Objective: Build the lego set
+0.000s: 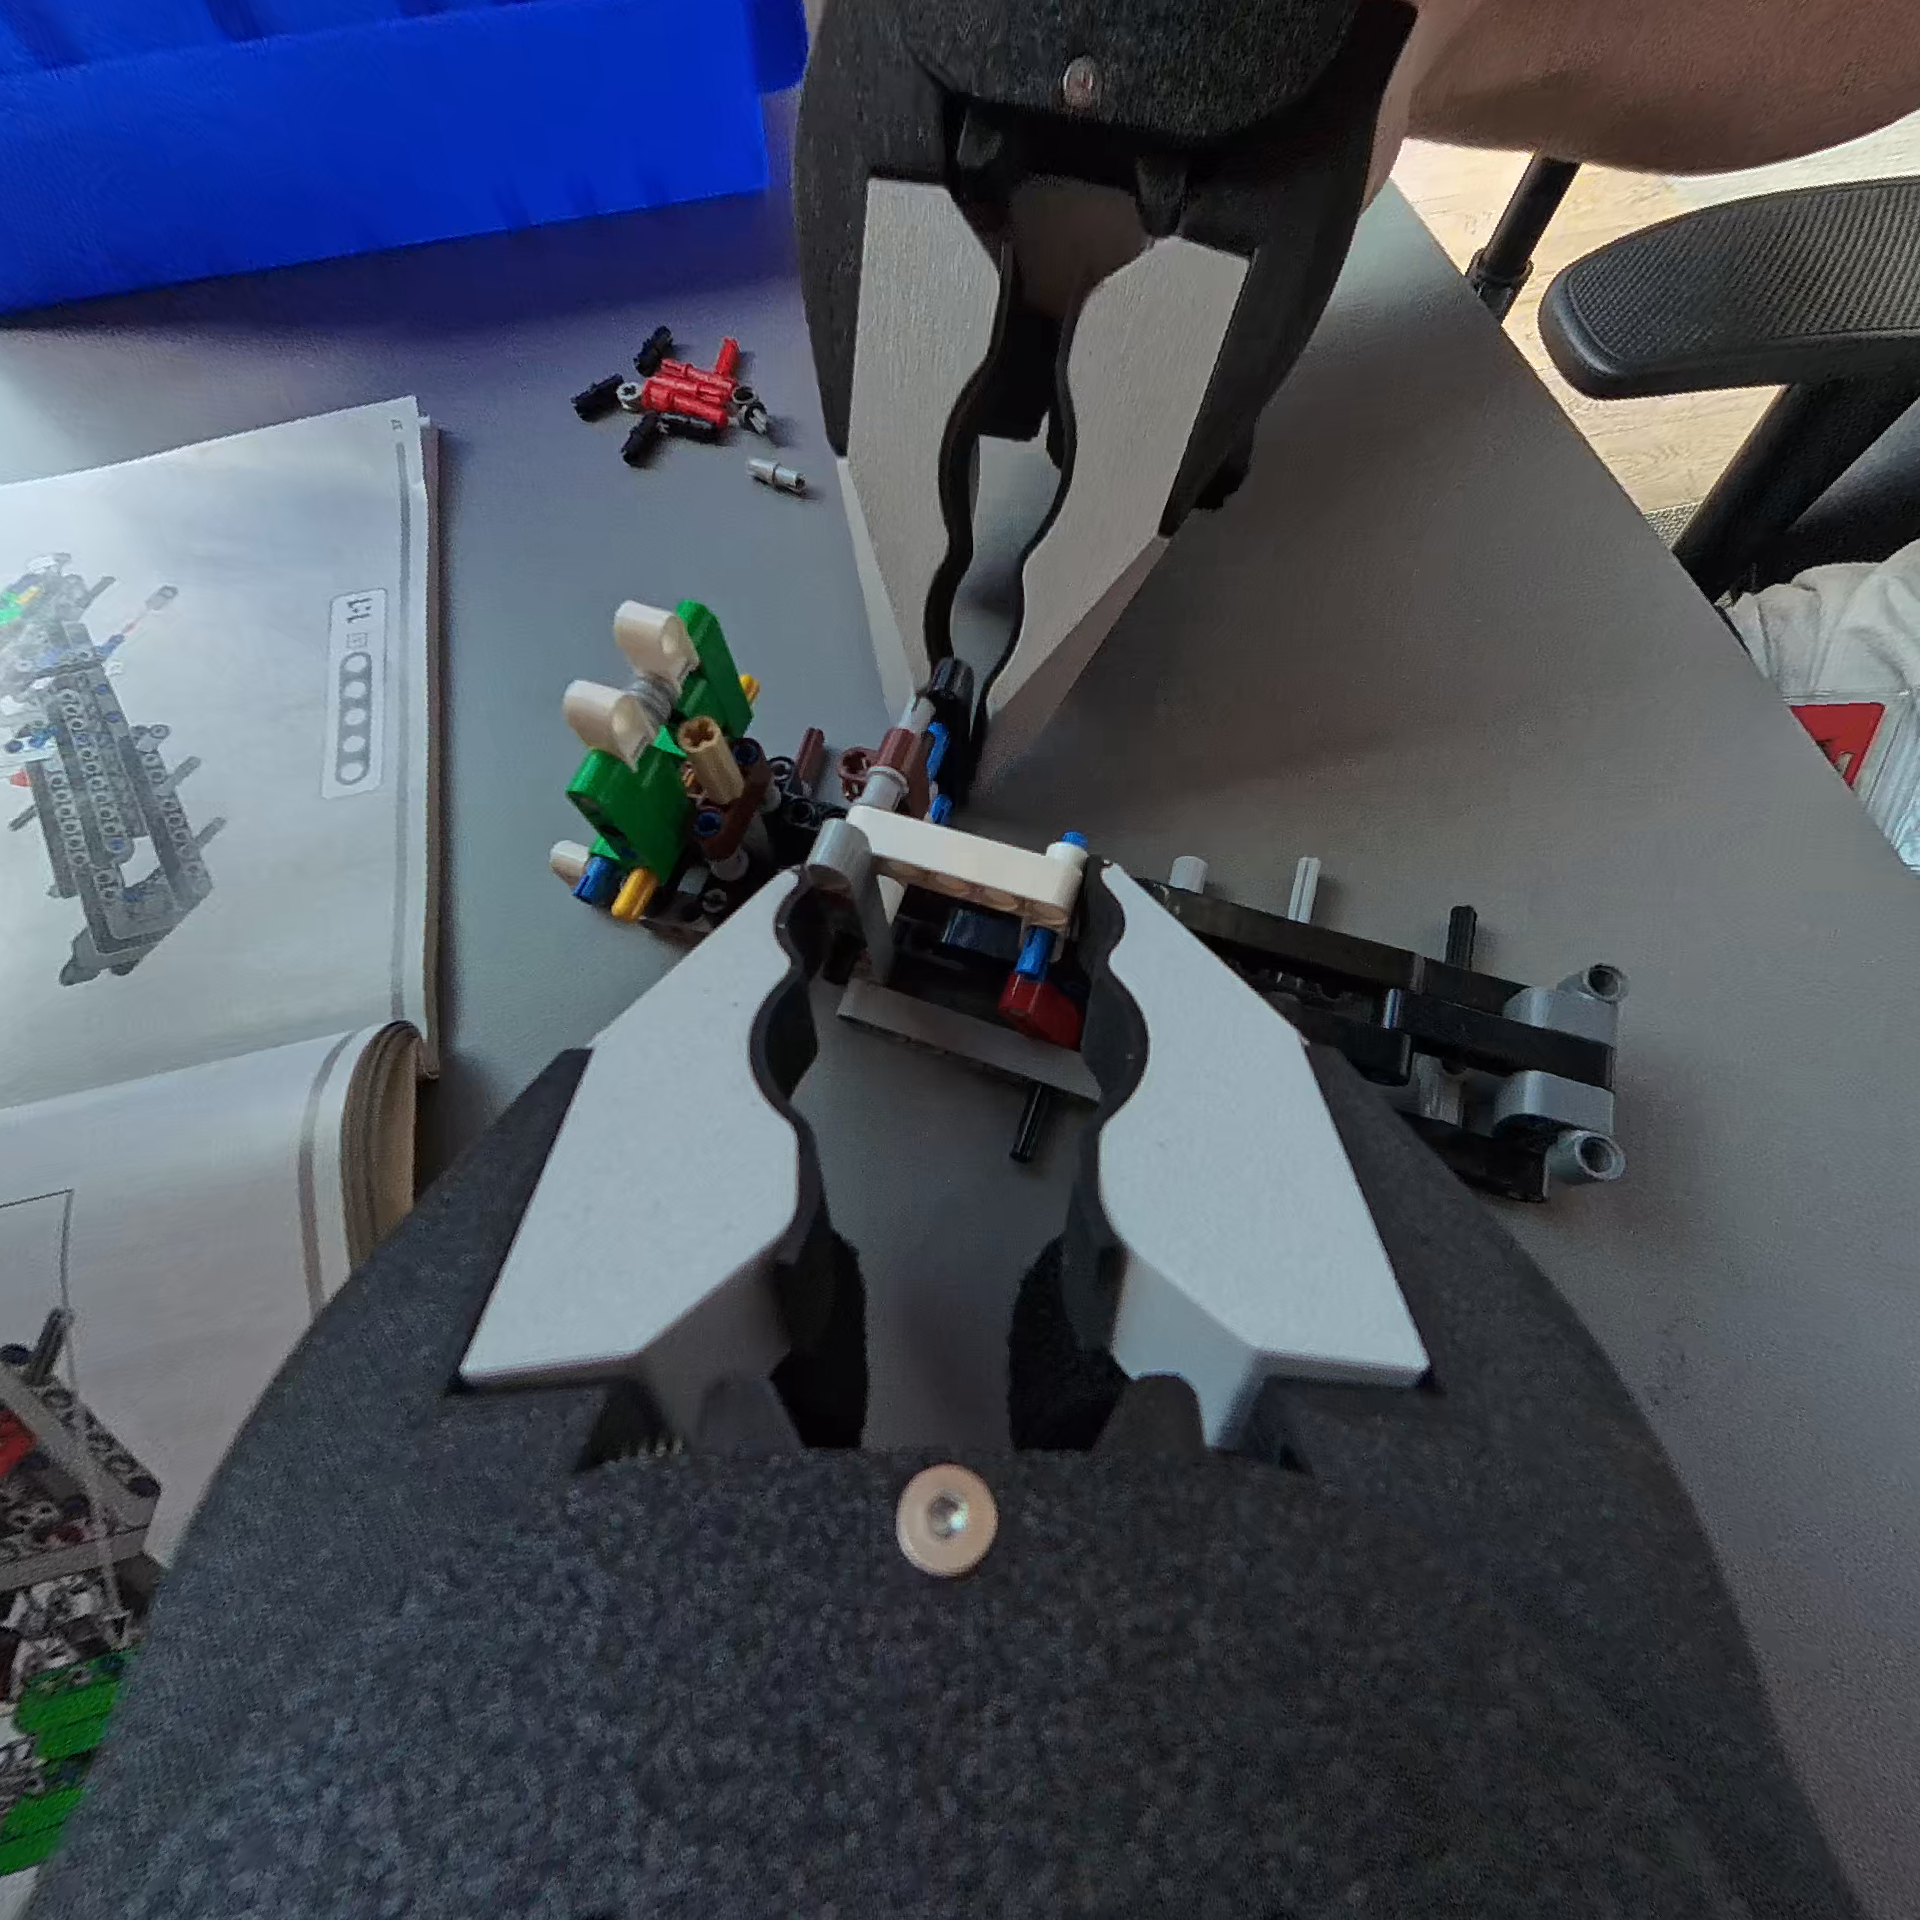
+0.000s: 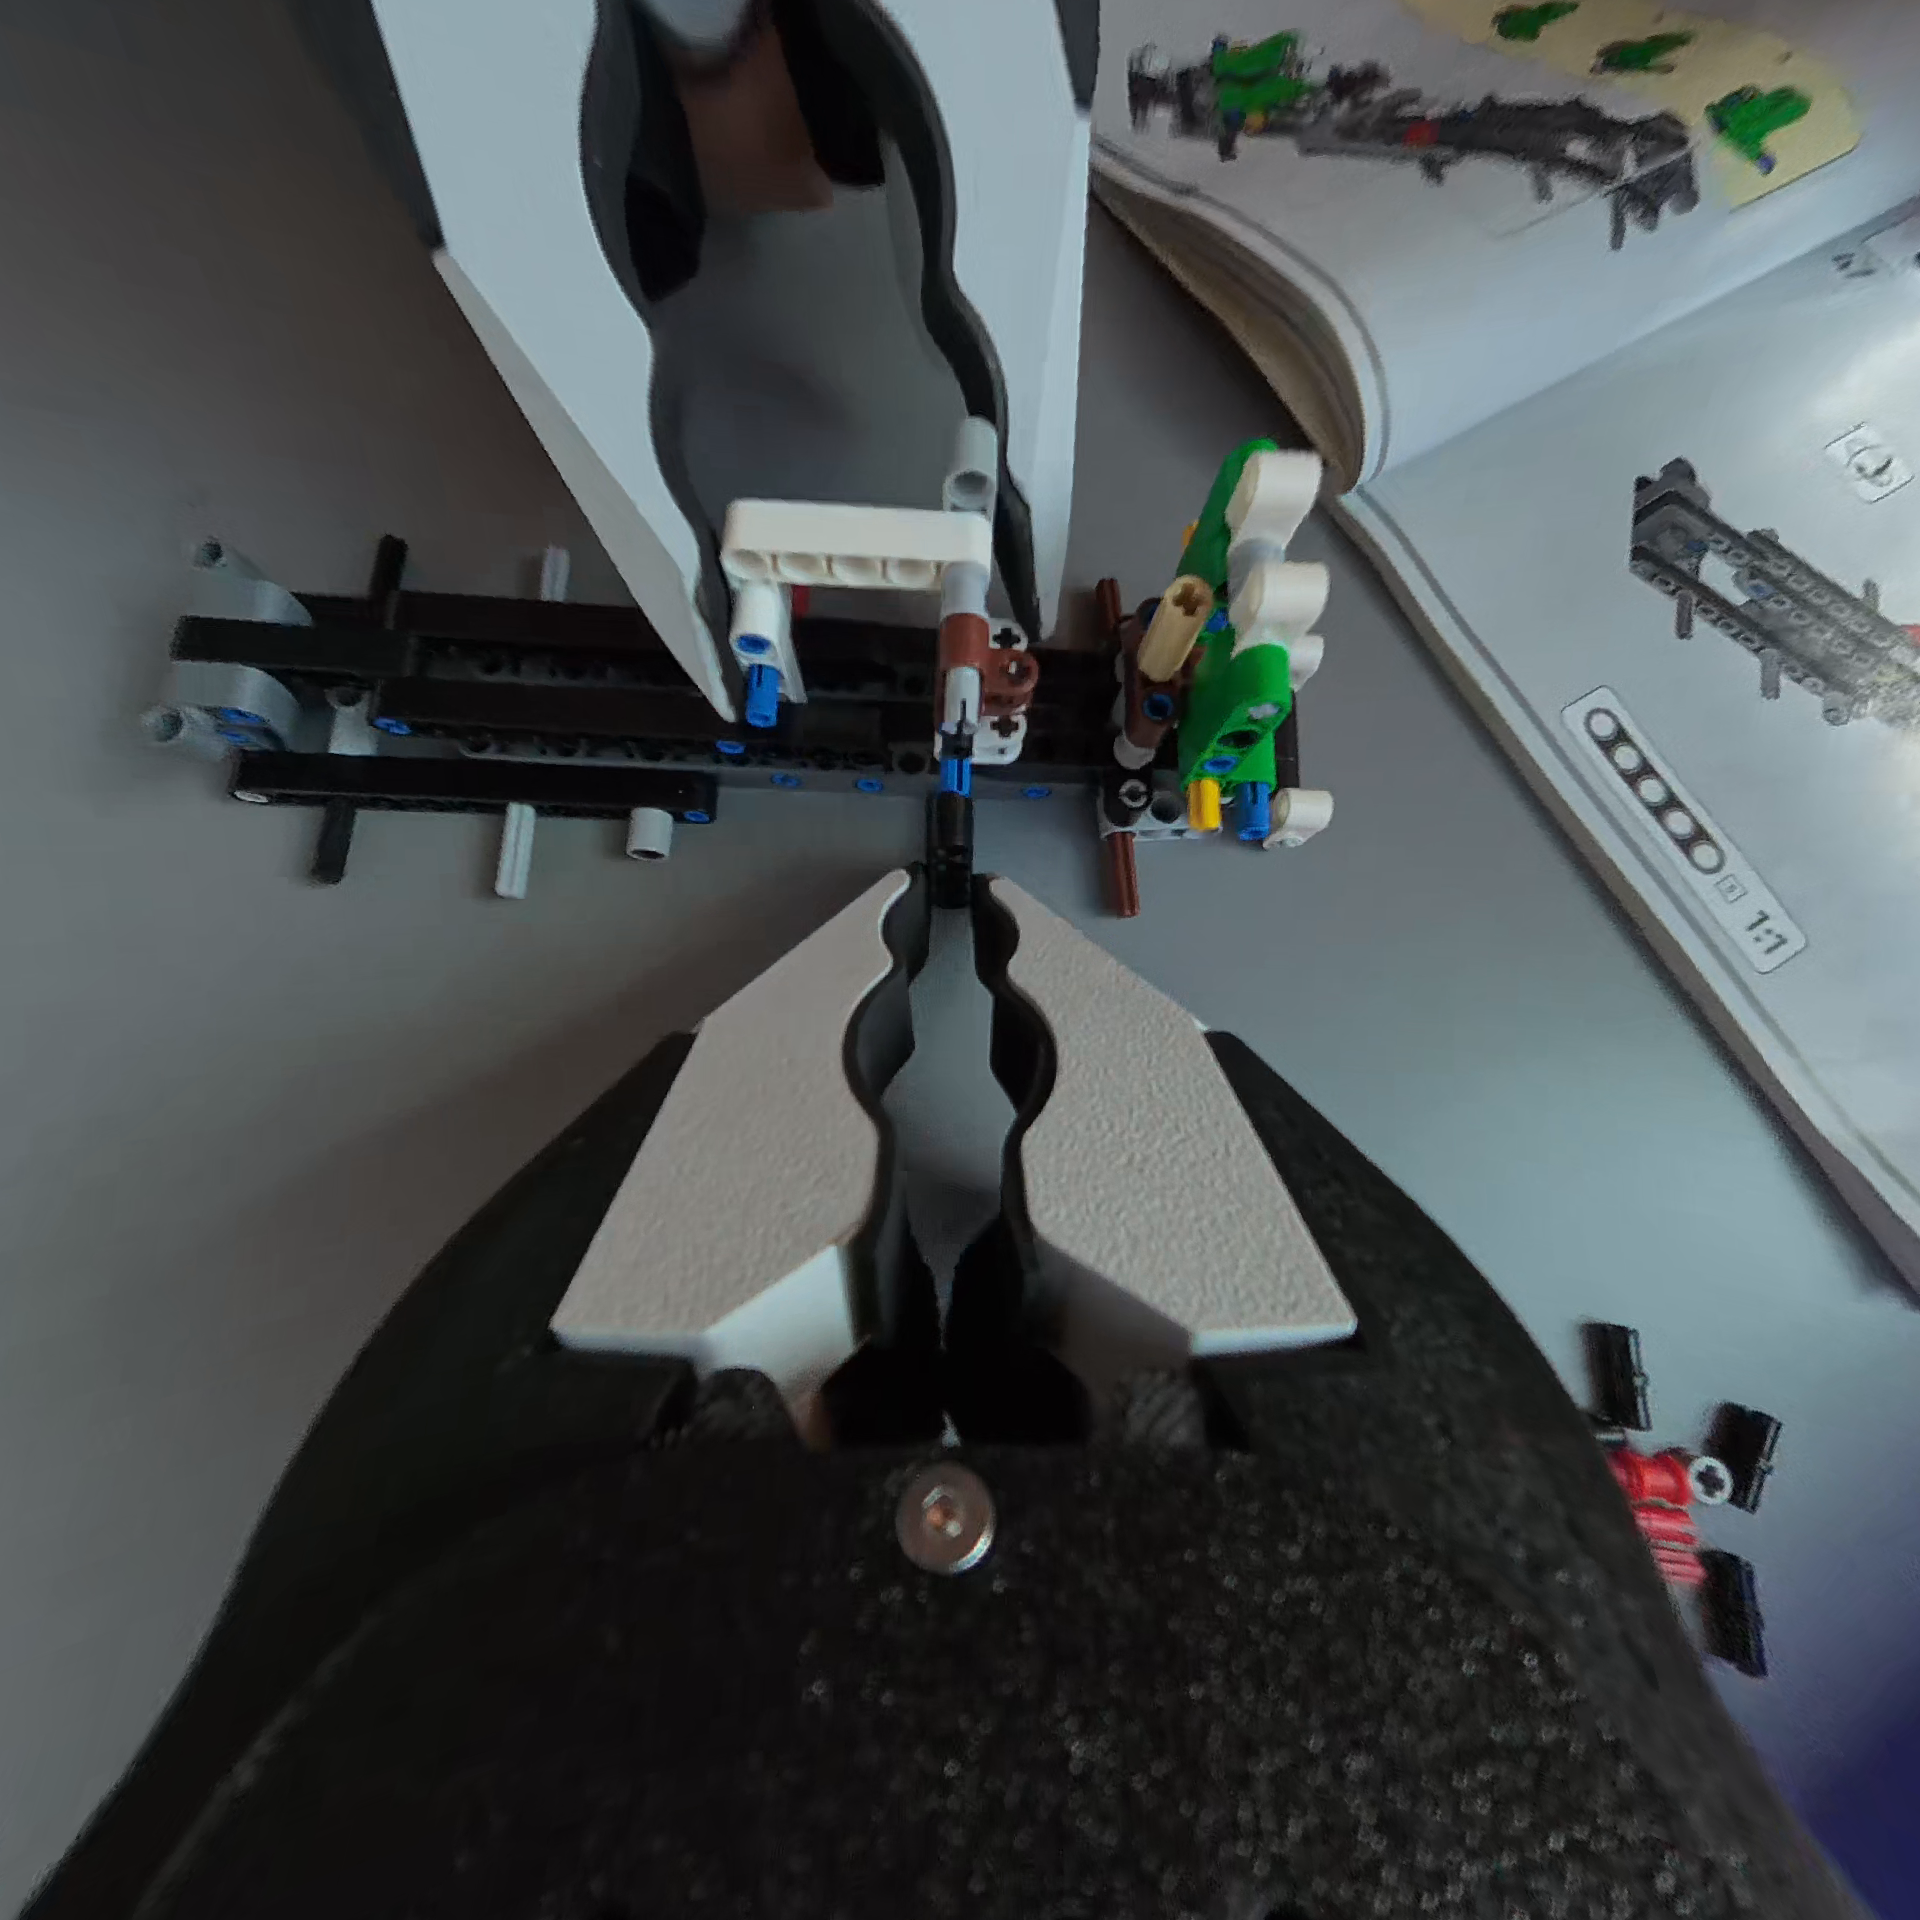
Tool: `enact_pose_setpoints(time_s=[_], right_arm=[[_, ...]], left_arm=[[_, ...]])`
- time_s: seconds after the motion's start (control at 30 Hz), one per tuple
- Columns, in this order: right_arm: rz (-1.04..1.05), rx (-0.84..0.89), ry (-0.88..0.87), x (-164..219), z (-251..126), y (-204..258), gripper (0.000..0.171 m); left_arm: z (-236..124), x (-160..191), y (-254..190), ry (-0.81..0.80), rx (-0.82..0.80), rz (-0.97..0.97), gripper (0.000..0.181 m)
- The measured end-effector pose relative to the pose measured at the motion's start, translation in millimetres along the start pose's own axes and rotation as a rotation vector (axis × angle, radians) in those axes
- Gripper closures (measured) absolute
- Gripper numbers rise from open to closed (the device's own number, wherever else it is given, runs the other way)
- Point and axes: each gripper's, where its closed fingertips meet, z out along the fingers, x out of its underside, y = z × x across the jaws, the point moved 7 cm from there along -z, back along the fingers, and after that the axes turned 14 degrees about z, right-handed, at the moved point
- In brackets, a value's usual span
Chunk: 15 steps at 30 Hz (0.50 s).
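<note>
The right tool [image 2: 948, 883] is clenched on a small black connector [image 2: 948, 844], its tips pinching the part's near end. The connector's far end sits on a blue pin [image 2: 952, 774] at the near edge of the lego chassis [image 2: 582, 717], a long black beam frame lying flat on the grey desk [image 2: 312, 1039].

On top of the chassis stands a white beam [image 2: 857, 540], raised on pins. The left tool [image 1: 940, 894] grasps this raised section, one fingertip at each end of the white beam; whether it presses hard or only steadies the piece is hard to judge from either view. A brown connector [image 2: 971, 649] hangs under the beam's end, just above the blue pin.

At one end of the chassis, touching it, stands a green block assembly [image 1: 649, 769] with cream rounded parts and a tan axle connector [image 2: 1174, 623]. The other end of the chassis carries grey angled joints [image 1: 1558, 1049].

Just beyond the green assembly lies an open instruction booklet [image 1: 208, 727]. A loose pile of red and black pins [image 1: 681, 395] rests well apart from the chassis, and past it sits a blue bin [image 1: 384, 135]. A black mesh chair [image 1: 1745, 301] stands off the desk edge.
</note>
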Motion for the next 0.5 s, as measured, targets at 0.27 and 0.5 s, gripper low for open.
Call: enact_pose_setpoints(time_s=[0.27, 0.5], right_arm=[[0.038, -0.046, -0.018, 1.5, 0.0, -3.2, 0.165], [0.097, -0.117, 0.021, -0.9, 0.3, -8.6, 0.165]], left_arm=[[0.0, 0.2, 0.6, 0.0, 0.0, -0.007, 0.133], [0.6, 0.4, 1.3, 0.002, 0.004, -0.016, 0.133]])
